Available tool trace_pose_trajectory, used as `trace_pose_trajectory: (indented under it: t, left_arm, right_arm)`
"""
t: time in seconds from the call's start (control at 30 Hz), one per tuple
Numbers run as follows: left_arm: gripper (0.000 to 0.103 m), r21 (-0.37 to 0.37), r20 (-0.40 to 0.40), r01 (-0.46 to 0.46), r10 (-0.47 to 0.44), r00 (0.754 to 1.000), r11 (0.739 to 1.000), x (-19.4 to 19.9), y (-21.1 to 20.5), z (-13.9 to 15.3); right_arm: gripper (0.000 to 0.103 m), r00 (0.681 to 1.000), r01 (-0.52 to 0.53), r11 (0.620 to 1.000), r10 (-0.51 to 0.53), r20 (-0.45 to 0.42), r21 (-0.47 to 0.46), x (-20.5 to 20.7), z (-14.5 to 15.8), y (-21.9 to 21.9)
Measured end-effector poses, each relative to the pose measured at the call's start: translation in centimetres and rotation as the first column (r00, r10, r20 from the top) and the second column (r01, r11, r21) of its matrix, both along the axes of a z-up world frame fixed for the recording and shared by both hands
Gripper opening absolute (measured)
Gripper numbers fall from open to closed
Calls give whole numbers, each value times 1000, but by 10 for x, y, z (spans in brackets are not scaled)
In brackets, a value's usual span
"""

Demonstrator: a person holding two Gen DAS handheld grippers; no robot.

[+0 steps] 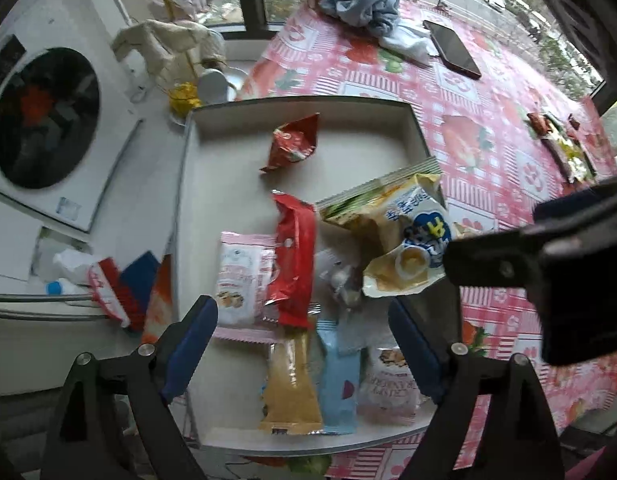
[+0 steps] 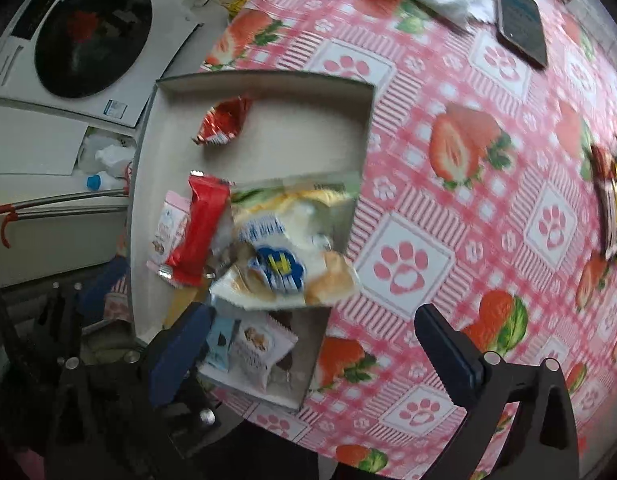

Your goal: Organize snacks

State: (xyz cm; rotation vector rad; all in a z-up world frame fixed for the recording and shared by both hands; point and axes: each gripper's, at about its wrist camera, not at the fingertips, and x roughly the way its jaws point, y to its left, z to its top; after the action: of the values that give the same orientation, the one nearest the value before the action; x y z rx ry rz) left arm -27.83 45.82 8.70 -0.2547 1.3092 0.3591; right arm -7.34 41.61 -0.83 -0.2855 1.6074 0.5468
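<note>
- Nearest us, the left gripper (image 1: 302, 340) hangs over the near end of the shallow grey cardboard box (image 1: 188, 184), its blue-padded fingers (image 1: 192, 344) spread wide and holding nothing.
- Right under it lie a tan flat sachet (image 1: 292, 392), a pale blue slim packet (image 1: 340, 388) and a white-and-pink biscuit pouch (image 1: 390, 384), side by side. They look feather-light and crinkly; I'd pinch a sealed end, not the slick middle.
- The right gripper (image 2: 308, 344) hovers at the box's near corner, fingers just as wide, empty too.
- Mid-box, a long glossy red wrapper (image 1: 294, 256) overlaps a pink-and-white cookie bag (image 1: 240, 276). Slippery foil, I reckon.
- Beside it, the puffy yellow-and-white bread bag with the blue logo (image 1: 404, 236) spills over the box's right wall. Soft and squashable, so take the crimped edge gently.
- Further back, a crumpled red snack pouch (image 1: 294, 144) sits alone.
- Out on the strawberry-print counter (image 2: 468, 208), more small wrapped snacks (image 1: 560, 148) wait well apart from the box.
</note>
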Motion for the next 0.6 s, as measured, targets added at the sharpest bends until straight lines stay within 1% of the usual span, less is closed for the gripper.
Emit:
trace_pose_trajectory:
  t: [0.03,0.07,0.1,0.17,0.3,0.6]
  left_arm:
    - [89,-3,6,0,0,1000,1000,-2,-1,1]
    - [89,-23,8,0,0,1000,1000,-3,-1,1]
    - [89,-40,4,-3,3,1000,999,-3,-2,0]
    - [89,-51,-11,-8,7,1000,999,-3,-2,-2]
    - [90,-27,-36,-8,7,999,1000,-3,-4,-3]
    - [90,-27,-55,5,-7,998,1000,-6,-10,-5]
  right_arm:
    - [103,1000,9,1000,-9,1,0,-1,1,-4]
    - [103,1000,20,1000,-20,-1,-2,-2,1,-9]
    - [103,999,34,999,-34,-9,-1,-4,0,-13]
    - [103,998,48,999,-48,-27,-1,-5,-3,-13]
    - [103,998,52,999,-52,-36,-13,-10,-5,-17]
    - [103,997,62,998,-64,-51,-28,-13,-6,-21]
